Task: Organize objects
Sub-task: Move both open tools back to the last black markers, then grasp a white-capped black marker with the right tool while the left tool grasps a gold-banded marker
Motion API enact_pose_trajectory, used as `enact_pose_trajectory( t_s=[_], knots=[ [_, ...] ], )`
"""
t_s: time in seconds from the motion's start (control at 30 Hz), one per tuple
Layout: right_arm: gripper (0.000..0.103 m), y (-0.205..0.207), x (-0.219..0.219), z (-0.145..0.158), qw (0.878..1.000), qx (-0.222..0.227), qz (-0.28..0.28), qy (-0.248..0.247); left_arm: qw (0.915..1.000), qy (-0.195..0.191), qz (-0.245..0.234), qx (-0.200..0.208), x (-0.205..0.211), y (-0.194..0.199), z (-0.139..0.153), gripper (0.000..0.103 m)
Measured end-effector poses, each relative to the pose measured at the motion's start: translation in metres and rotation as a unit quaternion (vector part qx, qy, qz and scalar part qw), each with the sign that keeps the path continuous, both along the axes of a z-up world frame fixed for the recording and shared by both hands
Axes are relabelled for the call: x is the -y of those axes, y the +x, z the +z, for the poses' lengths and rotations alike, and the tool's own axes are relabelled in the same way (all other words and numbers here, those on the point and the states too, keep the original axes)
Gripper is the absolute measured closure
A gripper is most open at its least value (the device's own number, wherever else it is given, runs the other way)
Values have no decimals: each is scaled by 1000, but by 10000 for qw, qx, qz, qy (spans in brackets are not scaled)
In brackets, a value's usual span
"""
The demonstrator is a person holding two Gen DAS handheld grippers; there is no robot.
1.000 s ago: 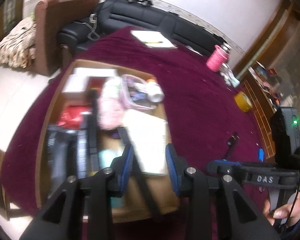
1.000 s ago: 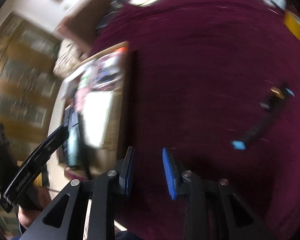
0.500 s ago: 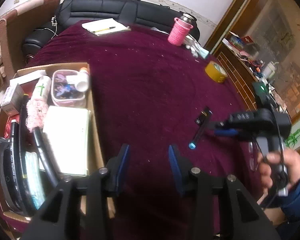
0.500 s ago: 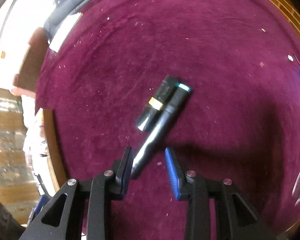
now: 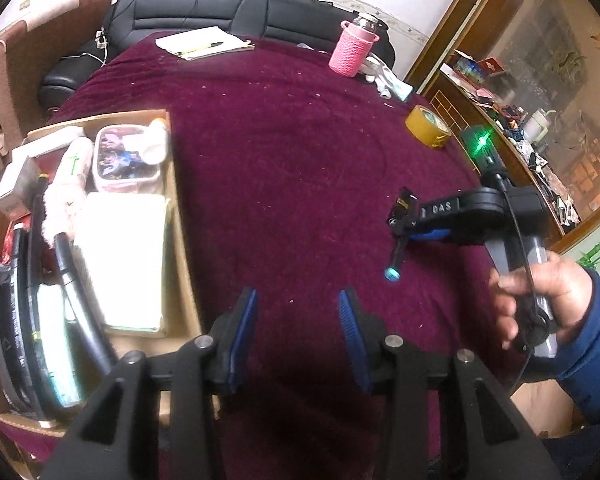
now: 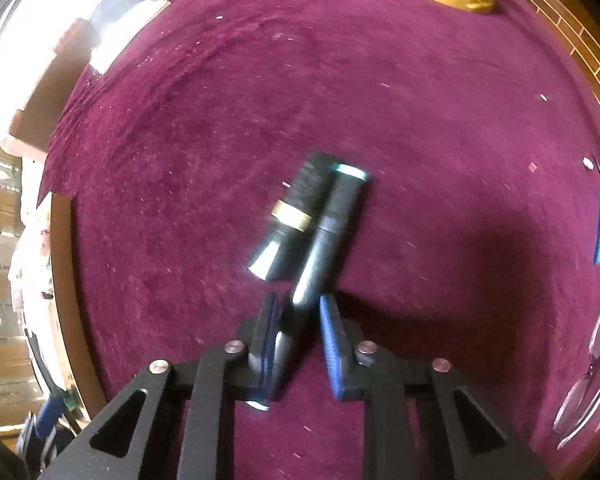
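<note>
Strong fisheye bending is curving both views and darkening their corners to black. Glare is washing out the white pad [image 5: 122, 256] in the box [image 5: 180, 216] and the upper left of the right wrist view. Motion blur is smearing the two dark tubes [image 6: 316, 224], and a broad shadow is lying across the red cloth [image 6: 440, 280].

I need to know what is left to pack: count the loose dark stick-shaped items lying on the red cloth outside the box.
2. A long dark pen with a light-blue tip sits between the fingers of the right gripper; a shorter black tube with a gold band lies right beside it. Others may be hidden.
</note>
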State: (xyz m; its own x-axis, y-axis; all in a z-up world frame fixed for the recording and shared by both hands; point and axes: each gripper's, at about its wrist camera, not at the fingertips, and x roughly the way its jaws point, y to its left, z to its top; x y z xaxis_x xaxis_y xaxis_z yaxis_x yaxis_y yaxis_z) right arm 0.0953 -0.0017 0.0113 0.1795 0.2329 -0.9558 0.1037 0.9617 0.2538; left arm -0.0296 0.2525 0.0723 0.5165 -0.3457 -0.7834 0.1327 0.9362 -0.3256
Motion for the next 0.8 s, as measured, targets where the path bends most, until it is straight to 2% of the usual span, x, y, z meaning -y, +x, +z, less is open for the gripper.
enact_pose_trajectory(
  t_s=[0.23,0.4,0.5,0.6,0.8],
  knots=[
    [84,-28,47,9,9999,107,-101,-84,9984,19,-565,-90,44,26,-3,60],
    [84,-39,75,2,9996,15,-265,-99,9937,205,-1095,-135,95,61,-6,60],
    [89,-44,84,-4,9997,36,-223,-60,9912,367,-1265,-120,121,82,-10,60],
    [88,-48,92,-4,9988,43,-294,398,9886,538,-1399,-136,142,100,-16,60],
    [86,-53,103,9,9975,222,-308,599,9844,867,-1527,-141,169,133,-31,60]
  ],
)
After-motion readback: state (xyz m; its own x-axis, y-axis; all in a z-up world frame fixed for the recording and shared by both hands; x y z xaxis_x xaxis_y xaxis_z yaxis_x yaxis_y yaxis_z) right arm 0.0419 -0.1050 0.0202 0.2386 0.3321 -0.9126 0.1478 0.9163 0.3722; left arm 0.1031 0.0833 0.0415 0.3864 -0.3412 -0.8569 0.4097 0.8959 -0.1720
